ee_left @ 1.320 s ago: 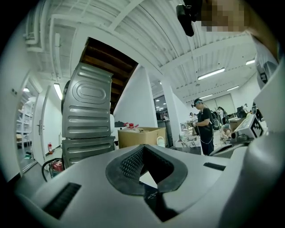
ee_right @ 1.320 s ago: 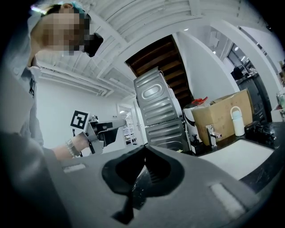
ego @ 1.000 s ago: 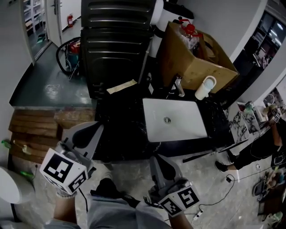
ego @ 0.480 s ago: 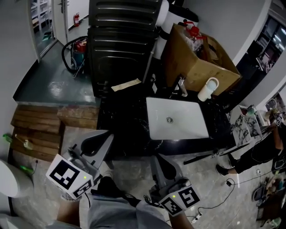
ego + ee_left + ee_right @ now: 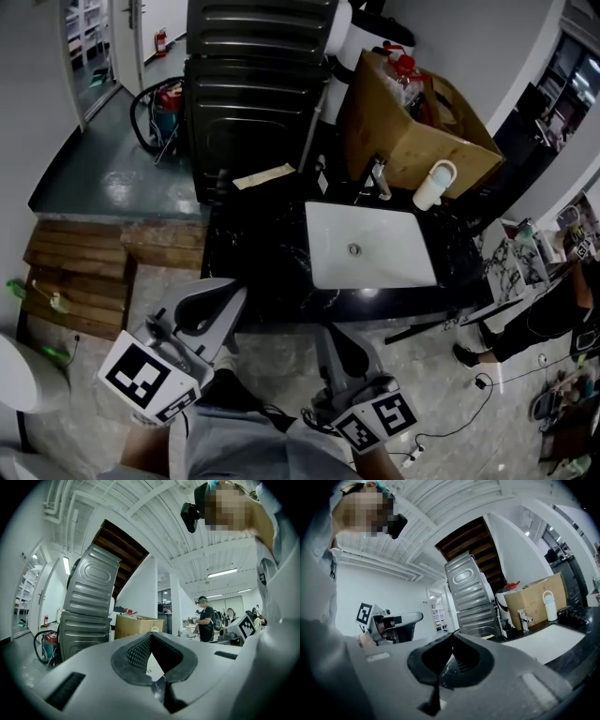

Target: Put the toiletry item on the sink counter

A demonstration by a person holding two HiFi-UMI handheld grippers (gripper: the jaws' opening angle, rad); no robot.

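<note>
Centrally, white basin (image 5: 370, 246) sunk in black sink counter (image 5: 253, 262), faucet (image 5: 380, 178) at its far rim. Right of faucet, white toiletry bottle (image 5: 433, 184) upright on the counter, close beside cardboard box (image 5: 412, 131). Behind counter, tall ribbed metal unit (image 5: 253, 84). Left of counter, wooden planks (image 5: 80, 272) at floor level. Near bottom edge, left gripper (image 5: 217, 292) and right gripper (image 5: 330, 334), both on the near side of the counter and well apart from the bottle. Left jaws closed tip to tip, empty. Right jaws likewise together, nothing held. At far right, a person (image 5: 558, 309) in dark clothing.
</note>
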